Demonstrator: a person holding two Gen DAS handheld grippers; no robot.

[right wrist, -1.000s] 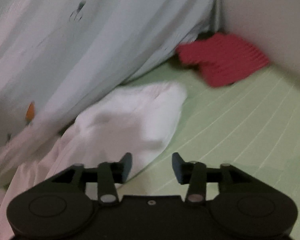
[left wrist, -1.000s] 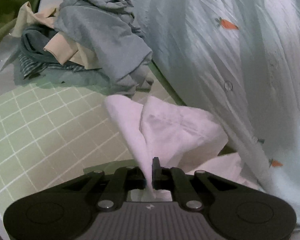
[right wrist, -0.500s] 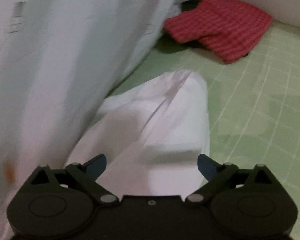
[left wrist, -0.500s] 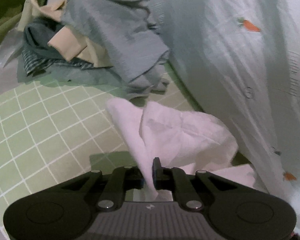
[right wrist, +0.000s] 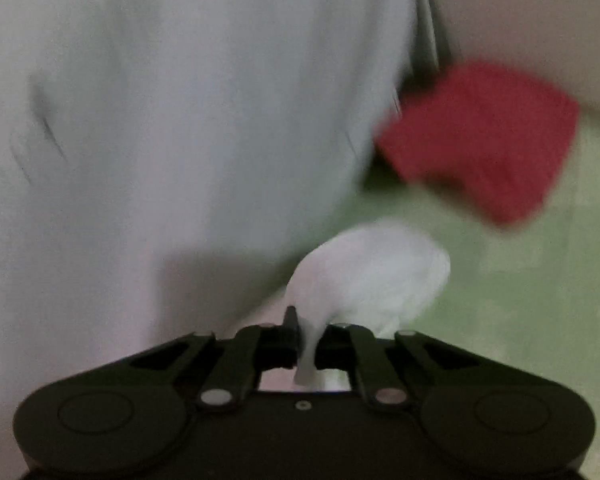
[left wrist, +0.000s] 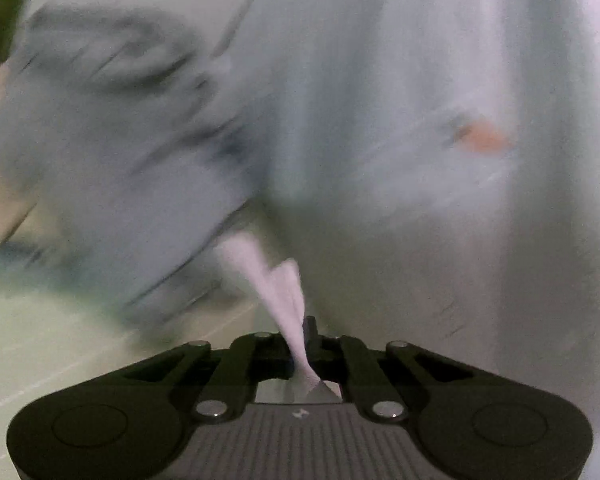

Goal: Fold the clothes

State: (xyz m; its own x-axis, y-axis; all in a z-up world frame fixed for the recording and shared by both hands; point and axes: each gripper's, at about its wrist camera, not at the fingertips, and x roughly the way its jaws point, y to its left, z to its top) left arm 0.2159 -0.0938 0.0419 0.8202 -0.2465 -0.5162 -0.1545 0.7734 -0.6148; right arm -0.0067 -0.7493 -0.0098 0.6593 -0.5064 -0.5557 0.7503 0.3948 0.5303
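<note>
The left gripper [left wrist: 302, 334] has its two black fingers pressed together on a pinch of thin white cloth garment [left wrist: 278, 284], which rises from the jaws as a narrow, taut strip. The right gripper [right wrist: 306, 334] is likewise clamped on the same white garment [right wrist: 374, 272], whose bulk puffs out just beyond and to the right of its fingers. Both views are blurred. Behind hangs a large pale blue sheet with an orange carrot print [left wrist: 420, 120]; far left lies a rumpled grey clothes heap [left wrist: 112, 140], far right a red knitted cloth [right wrist: 484, 140] on the green checked mat [right wrist: 520, 280]. Each pinch looks small, so a hard tug could slip the fabric free, or drag the white garment against the sheet or heap.
</note>
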